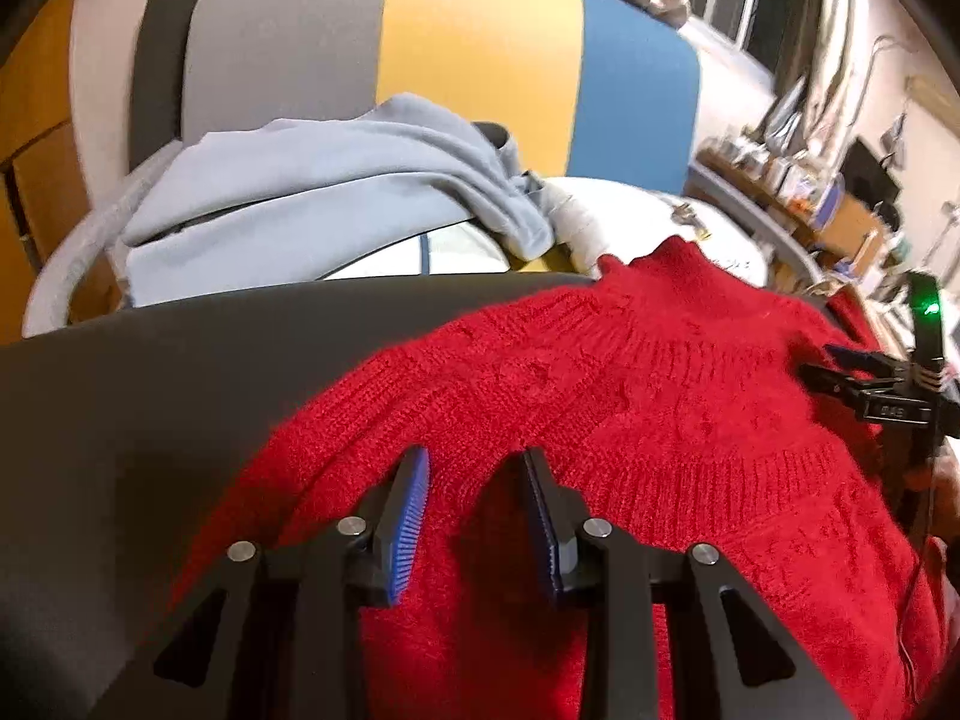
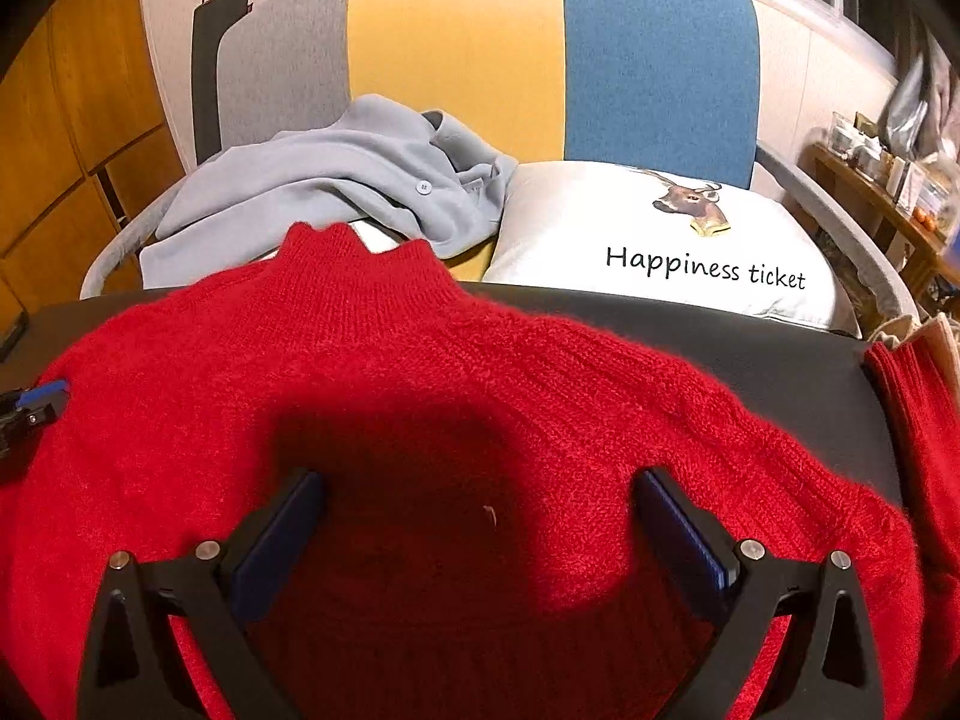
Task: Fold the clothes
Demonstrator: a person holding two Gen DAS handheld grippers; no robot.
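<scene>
Red knit sweater (image 2: 456, 360) lies spread on the dark table (image 1: 180, 348), collar at 12 o'clock toward the chair, body running to 6 under both cameras. One sleeve (image 2: 918, 420) trails past the table edge at 3 o'clock in the right wrist view.

Behind the table, 12 o'clock: chair (image 2: 480, 48) with grey, yellow and blue back panels. On its seat, a crumpled pale blue garment (image 2: 336, 180) at 11 o'clock and a white cushion (image 2: 660, 240) printed "Happiness ticket" at 1 o'clock. Cluttered shelf (image 1: 840, 204) at 2 o'clock, contents too blurred to name.

Left gripper (image 1: 474, 480): tongs narrowly parted over the left shoulder area, nothing between them, cannot tell if the tips touch the knit. Right gripper (image 2: 480, 516): tongs spread wide above the upper chest, empty, casting a shadow on the fabric.

Handling, my read:
- thick fuzzy knit, soft and floppy, moderately heavy, will sag and stretch if lifted from one point
- high friction on ribbed pads, slip unlikely; snagging loops more likely
- best grabs: ribbed shoulder seam or sleeve cuff, pinching a single layer edge
- right-side sleeve needs bringing in onto the body first
- lift with both grippers together to avoid skewing the fold
</scene>
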